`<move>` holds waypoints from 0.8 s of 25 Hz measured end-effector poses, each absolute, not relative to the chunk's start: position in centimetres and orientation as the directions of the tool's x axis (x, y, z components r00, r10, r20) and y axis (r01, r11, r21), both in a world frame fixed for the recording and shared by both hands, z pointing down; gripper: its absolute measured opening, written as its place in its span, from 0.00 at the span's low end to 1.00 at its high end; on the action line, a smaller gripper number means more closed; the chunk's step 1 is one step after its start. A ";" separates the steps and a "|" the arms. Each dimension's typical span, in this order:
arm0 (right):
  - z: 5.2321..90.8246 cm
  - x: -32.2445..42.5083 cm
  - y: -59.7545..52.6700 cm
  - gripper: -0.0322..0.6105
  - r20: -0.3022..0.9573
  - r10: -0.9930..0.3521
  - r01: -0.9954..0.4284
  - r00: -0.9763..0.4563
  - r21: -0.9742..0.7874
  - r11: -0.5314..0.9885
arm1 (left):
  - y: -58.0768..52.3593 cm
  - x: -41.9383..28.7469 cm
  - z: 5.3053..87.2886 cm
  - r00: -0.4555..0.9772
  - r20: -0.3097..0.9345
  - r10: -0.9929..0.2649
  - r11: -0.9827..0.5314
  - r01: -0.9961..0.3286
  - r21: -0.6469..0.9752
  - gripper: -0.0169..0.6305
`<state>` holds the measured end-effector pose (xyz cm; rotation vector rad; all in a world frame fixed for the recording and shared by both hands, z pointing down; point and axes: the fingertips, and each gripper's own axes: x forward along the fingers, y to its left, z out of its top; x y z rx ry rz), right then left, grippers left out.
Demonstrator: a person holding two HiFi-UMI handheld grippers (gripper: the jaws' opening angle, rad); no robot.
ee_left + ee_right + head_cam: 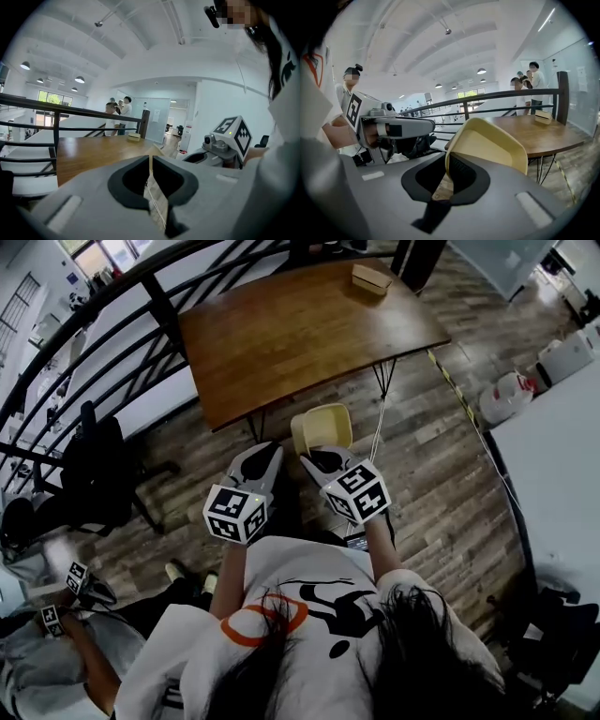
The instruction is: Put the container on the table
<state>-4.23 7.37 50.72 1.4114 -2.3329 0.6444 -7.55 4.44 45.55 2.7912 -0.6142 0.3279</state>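
Note:
My right gripper (323,457) (449,164) is shut on the near rim of a pale yellow container (322,427) (487,145). It holds the container in the air over the floor, short of the near edge of the wooden table (300,334) (543,136). My left gripper (265,454) (150,161) is beside it on the left. Its jaws are closed with nothing between them, and only floor shows through the slit. A corner of the container (157,150) peeks past its tips.
A small beige box (370,277) (134,137) sits at the table's far end. A black railing (141,296) runs along the left, with a dark office chair (94,465) below it. A white table (553,456) is on the right. Another person (66,634) crouches at bottom left.

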 end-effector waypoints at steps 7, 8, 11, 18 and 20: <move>51.3 -1.1 0.4 0.12 0.525 -0.737 -0.904 -0.426 -0.206 0.376 | -2.9 -4.0 46.2 0.897 0.291 -0.333 -0.901 -0.394 0.183 0.03; 51.3 -0.6 -0.9 0.12 0.526 -0.740 -0.907 -0.419 -0.207 0.367 | -4.2 -3.4 46.1 0.899 0.295 -0.324 -0.907 -0.384 0.173 0.03; 50.9 0.4 -4.9 0.12 0.523 -0.752 -0.916 -0.402 -0.212 0.342 | -8.0 -2.7 45.5 0.907 0.295 -0.302 -0.920 -0.358 0.159 0.03; 50.6 0.2 -14.1 0.12 0.535 -0.746 -0.918 -0.395 -0.213 0.334 | -17.0 -3.7 45.0 0.907 0.297 -0.299 -0.920 -0.356 0.162 0.03; 50.7 0.3 -16.3 0.12 0.541 -0.746 -0.921 -0.389 -0.210 0.328 | -19.3 -3.8 45.1 0.909 0.297 -0.294 -0.922 -0.351 0.163 0.03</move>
